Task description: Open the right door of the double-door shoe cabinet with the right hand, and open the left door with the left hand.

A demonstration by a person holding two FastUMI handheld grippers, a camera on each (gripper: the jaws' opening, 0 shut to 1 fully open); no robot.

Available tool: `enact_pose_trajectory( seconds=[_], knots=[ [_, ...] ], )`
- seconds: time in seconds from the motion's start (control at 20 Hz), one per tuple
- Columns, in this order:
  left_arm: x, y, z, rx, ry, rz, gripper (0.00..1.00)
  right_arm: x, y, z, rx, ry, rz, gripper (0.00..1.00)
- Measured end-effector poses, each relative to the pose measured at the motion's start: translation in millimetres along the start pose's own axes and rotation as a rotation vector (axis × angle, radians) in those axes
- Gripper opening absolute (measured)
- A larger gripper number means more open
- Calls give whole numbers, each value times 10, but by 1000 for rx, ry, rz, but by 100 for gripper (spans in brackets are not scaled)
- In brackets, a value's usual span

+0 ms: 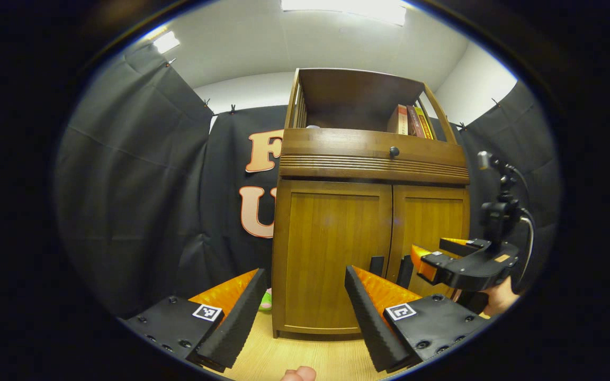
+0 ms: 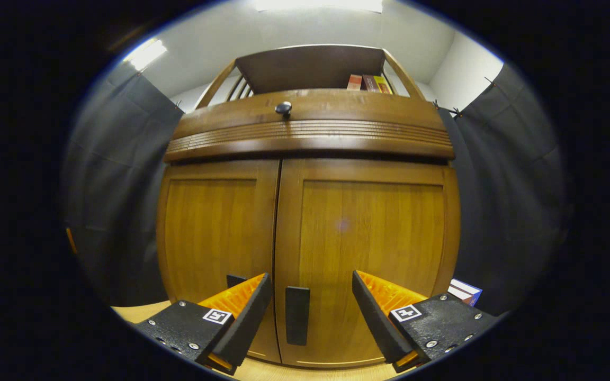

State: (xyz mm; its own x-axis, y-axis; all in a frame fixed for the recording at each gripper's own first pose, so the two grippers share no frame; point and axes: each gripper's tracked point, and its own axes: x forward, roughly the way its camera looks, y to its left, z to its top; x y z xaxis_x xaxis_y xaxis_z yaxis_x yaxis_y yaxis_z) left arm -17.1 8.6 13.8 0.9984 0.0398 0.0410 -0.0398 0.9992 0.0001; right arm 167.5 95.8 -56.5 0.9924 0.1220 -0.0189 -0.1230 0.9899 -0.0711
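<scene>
The wooden shoe cabinet stands with both doors shut. Its left door (image 1: pixel 331 248) and right door (image 1: pixel 432 217) each carry a dark upright handle by the middle seam. In the left gripper view my left gripper (image 1: pixel 303 275) is open, some way back from the left door. Farther right, my right gripper (image 1: pixel 429 250) hovers close to the right door. In the right gripper view my right gripper (image 2: pixel 310 278) is open and close to the right door (image 2: pixel 368 233), whose handle (image 2: pixel 297 315) lies between its fingers. The left door's handle (image 2: pixel 235 279) peeks out behind one finger.
Above the doors runs a drawer with a round knob (image 1: pixel 394 152). Books (image 1: pixel 411 120) stand on the open shelf on top. A green object (image 1: pixel 266 301) lies on the wooden floor (image 1: pixel 294 354) left of the cabinet. A white and blue box (image 2: pixel 464 292) sits at its right.
</scene>
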Motion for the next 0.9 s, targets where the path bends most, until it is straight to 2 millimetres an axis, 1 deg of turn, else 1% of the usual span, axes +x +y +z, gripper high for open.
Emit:
enact_pose_trajectory(
  seconds=[0.1,0.2,0.4,0.55,0.6,0.65,0.7,0.75,0.8,0.85,0.9],
  knots=[
    [-3,6,17,2,-9,10,95,125,13,-212,8,45,9,93],
    [0,12,16,3,-15,19,96,202,52,-397,26,75,16,93],
    [-1,25,14,-1,-14,26,98,368,14,-619,42,114,-16,94],
    [4,38,10,0,-16,33,97,427,-20,-701,48,134,-31,93],
    [6,39,9,1,-17,37,96,438,-42,-725,47,140,-45,100],
    [11,49,5,1,-18,41,96,454,-49,-704,45,128,-50,100],
    [18,53,0,1,-19,46,98,446,-37,-724,47,129,-47,90],
    [24,62,-5,0,-20,52,98,440,-26,-709,49,115,-48,97],
    [28,63,-2,-2,-20,57,99,441,-27,-718,46,111,-46,90],
    [32,69,-3,-2,-19,61,99,439,-30,-711,45,107,-44,100],
    [36,76,-11,-3,-19,66,99,441,-35,-716,49,109,-42,100]
  ],
)
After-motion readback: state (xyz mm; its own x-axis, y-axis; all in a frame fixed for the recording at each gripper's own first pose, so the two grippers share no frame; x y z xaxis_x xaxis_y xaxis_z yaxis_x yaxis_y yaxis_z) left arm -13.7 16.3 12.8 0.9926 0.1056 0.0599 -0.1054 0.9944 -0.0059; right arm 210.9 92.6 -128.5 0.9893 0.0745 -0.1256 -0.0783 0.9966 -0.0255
